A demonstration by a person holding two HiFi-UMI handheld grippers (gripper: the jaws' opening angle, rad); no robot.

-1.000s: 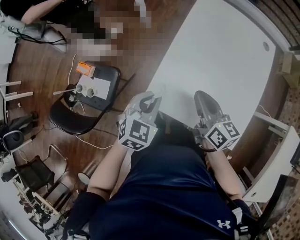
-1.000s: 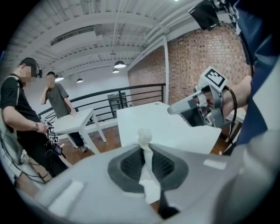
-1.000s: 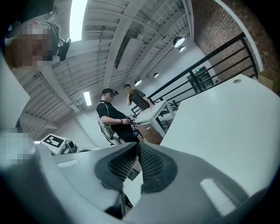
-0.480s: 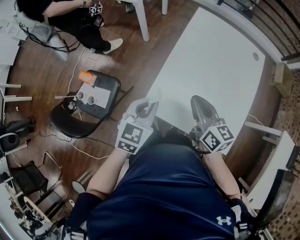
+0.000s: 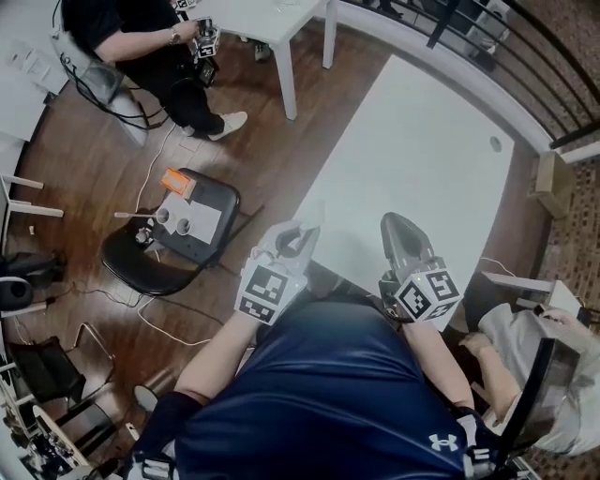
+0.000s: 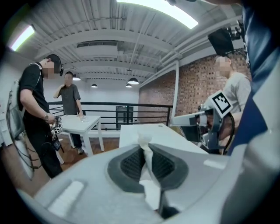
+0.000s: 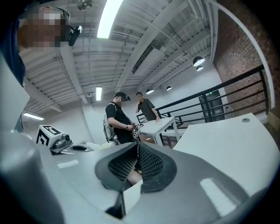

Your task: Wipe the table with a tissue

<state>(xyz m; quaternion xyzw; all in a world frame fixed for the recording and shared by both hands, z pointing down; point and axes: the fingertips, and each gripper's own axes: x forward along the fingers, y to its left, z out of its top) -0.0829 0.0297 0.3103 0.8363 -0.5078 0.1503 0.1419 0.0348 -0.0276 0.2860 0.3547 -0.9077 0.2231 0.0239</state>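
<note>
The long white table [image 5: 422,159] stretches away from me in the head view. My left gripper [image 5: 296,234] hovers at the table's near left corner, shut on a crumpled white tissue [image 6: 151,183] that sticks up between its dark pads in the left gripper view. My right gripper [image 5: 395,225] floats over the near edge of the table, a hand's width to the right. In the right gripper view its pads [image 7: 148,164] meet at the tips with nothing between them. Both grippers point along the table [image 7: 227,144], a little downward.
A black chair [image 5: 178,220] carrying an orange box and small cups stands on the wood floor to the left. A person [image 5: 131,37] stands by a smaller white table [image 5: 248,19] beyond it. A railing [image 5: 487,37] runs behind. Another person [image 5: 525,347] sits at the right.
Both grippers have lifted slightly and rolled, the left keeping its hold on the tissue. The head view has tilted up, bringing the small table, the railing and the person at right into view.
</note>
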